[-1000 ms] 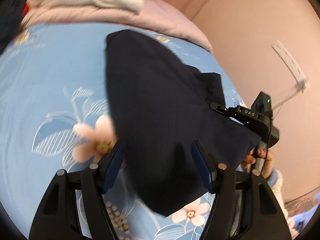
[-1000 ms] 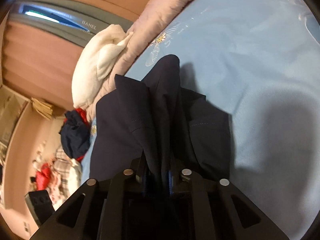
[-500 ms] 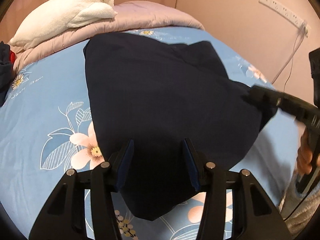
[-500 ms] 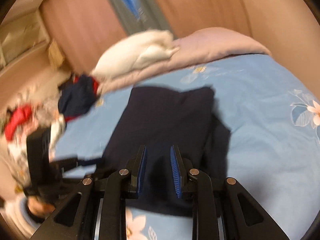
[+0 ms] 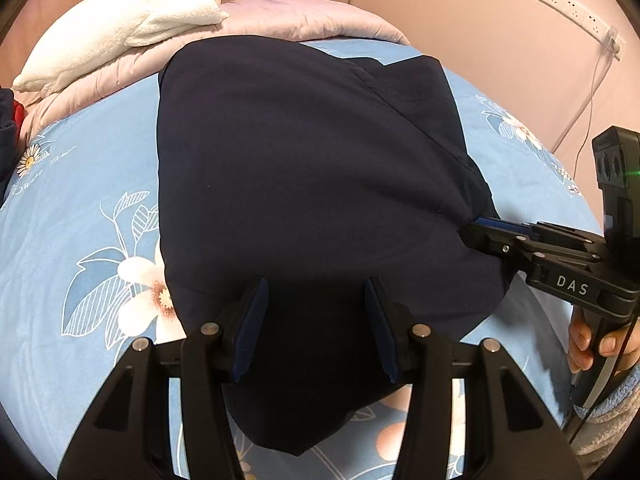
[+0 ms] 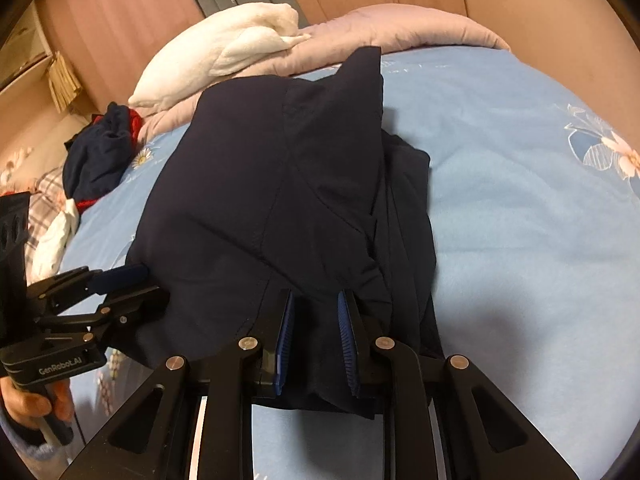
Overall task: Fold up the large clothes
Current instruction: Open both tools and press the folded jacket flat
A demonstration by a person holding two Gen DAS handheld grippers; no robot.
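Checking Grip on Navy Garment

Locate dark navy garment [image 5: 300,180] spread across middle of blue floral bedsheet [image 5: 80,200], partly folded, with layered edges stacked along right side in right wrist view.

Note left gripper [image 5: 316,292] at near edge of garment: fingers spread apart, cloth lying between them, pads not pressing on it.

Note right gripper [image 6: 314,300] at near right part of garment: fingers drawn close, pinching raised fold of cloth, creases running out from pad tips. Confirm in left wrist view, with its tips at right edge of garment and right hand [image 5: 588,340] wrapped around handle.

Observe pink quilt [image 5: 300,16] at far end of bed, touching far edge of garment, white blanket [image 5: 120,20] resting on top. Observe clothes pile [image 6: 100,148] far left.
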